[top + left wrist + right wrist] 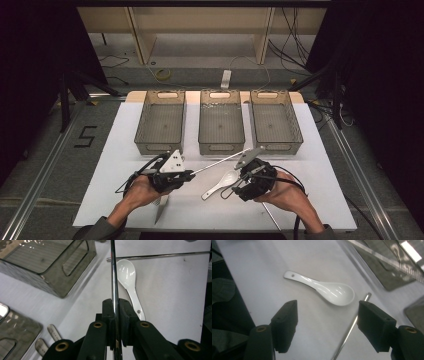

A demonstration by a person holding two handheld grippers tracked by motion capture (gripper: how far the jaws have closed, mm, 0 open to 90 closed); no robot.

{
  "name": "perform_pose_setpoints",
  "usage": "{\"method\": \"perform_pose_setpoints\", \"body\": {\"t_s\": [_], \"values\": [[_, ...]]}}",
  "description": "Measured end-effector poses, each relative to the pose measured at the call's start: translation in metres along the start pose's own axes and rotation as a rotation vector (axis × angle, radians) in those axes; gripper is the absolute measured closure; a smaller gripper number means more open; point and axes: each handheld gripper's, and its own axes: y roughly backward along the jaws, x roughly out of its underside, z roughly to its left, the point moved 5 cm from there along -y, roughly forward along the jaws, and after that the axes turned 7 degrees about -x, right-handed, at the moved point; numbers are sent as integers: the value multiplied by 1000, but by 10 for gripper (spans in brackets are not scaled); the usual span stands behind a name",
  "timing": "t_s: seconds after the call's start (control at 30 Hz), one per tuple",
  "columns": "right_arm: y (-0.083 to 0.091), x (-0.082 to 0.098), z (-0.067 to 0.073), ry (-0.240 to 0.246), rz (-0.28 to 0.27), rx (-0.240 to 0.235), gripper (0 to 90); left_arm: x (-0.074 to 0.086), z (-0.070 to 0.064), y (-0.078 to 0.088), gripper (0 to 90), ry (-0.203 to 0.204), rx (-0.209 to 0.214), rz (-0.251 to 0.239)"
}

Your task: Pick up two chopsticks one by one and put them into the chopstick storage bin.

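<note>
My left gripper (192, 174) (115, 305) is shut on a thin metal rod (220, 162) (114, 277). The rod sticks out past the jaws toward the middle basket. A white ceramic spoon (220, 184) (128, 282) (327, 288) lies on the white table between the two grippers. Its bowl points toward my right gripper (239, 186) (327, 322). That gripper stands open just above the table, and its pads press on nothing. A second metal rod (157, 256) (352, 325) lies on the table and runs between the open jaws.
Three grey see-through baskets stand in a row at the back: left (161, 122), middle (221, 122), right (275, 120). Two flat metal handles (53, 331) lie by a basket (15, 327) in the left gripper view. The white tabletop (125, 150) ends close behind both hands.
</note>
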Motion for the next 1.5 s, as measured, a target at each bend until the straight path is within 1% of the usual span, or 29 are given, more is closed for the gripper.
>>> {"method": "perform_pose_setpoints", "body": {"t_s": [0.03, 0.1, 0.23, 0.3, 0.33, 0.43, 0.5, 0.67, 0.8, 0.9, 1.07, 1.13, 1.3, 1.4, 1.5], "values": [[-1, 4, -2, -25, 8, 6, 326, 0, 3, 1, 833, 18, -12, -4], [-5, 11, -7, -51, 19, 17, 319, -1, 9, 3, 834, 42, -40, -8], [-10, 28, -15, -116, 42, 25, 301, -1, 23, 7, 833, 103, -115, -23], [-13, 37, -19, -147, 55, 28, 295, 0, 31, 9, 833, 141, -138, -35], [-14, 41, -20, -159, 62, 31, 292, 0, 35, 11, 833, 165, -145, -44], [-17, 52, -23, -187, 75, 36, 292, 1, 49, 16, 833, 212, -187, -60], [-18, 57, -23, -205, 74, 44, 288, 2, 58, 20, 833, 236, -213, -65], [-22, 66, -22, -221, 67, 50, 285, 6, 83, 26, 834, 296, -270, -73], [-24, 73, -21, -233, 82, 44, 286, 10, 105, 27, 834, 355, -313, -82], [-24, 75, -19, -233, 88, 42, 286, 14, 121, 26, 834, 392, -351, -73], [-25, 77, -17, -239, 83, 37, 285, 17, 144, 23, 834, 460, -388, -72], [-25, 78, -17, -240, 84, 35, 285, 18, 152, 20, 834, 468, -401, -64], [-25, 79, -16, -241, 83, 32, 283, 23, 169, 16, 834, 512, -423, -53], [-25, 79, -15, -240, 81, 29, 280, 26, 176, 13, 834, 529, -434, -42], [-25, 79, -15, -242, 80, 29, 279, 29, 181, 9, 834, 535, -449, -25]]}}
